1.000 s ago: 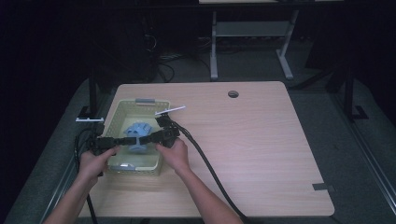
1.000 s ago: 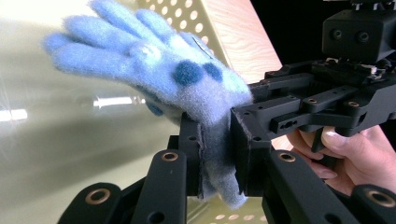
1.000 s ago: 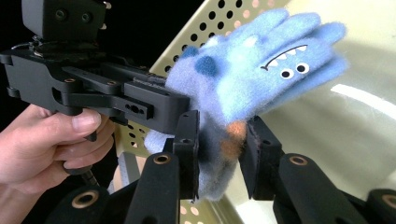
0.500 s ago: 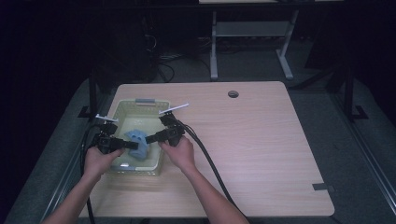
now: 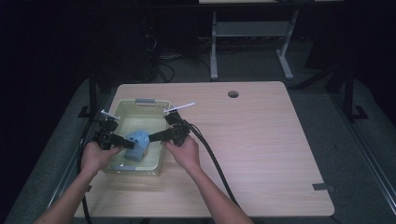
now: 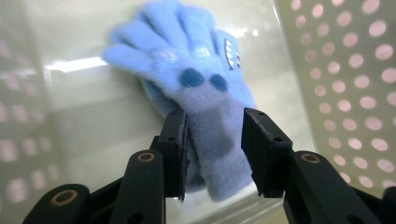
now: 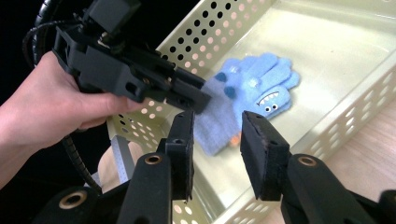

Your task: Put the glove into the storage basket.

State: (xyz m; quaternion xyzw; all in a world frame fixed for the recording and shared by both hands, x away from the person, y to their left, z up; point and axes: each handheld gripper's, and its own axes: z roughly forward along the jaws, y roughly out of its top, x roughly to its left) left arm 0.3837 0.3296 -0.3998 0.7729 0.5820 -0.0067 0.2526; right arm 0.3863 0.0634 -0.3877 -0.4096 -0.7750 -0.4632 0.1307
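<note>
A blue glove (image 5: 137,145) lies in the basket (image 5: 138,104) on the worktop (image 5: 261,140). The left tool (image 6: 214,132) has just been opening, cuff between its released jaws. The right tool (image 7: 214,135), also just opening, hangs above, grasping nothing.

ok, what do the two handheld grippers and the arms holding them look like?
Both the left gripper and right gripper are black, blocky bodies with two flat rectangular jaws on linkage arms with brass-coloured pivot rings. A thick black cable trails from the right one toward the table's near edge; each carries a thin white strip on top. The forearms are bare, no sleeves or gloves.
</note>
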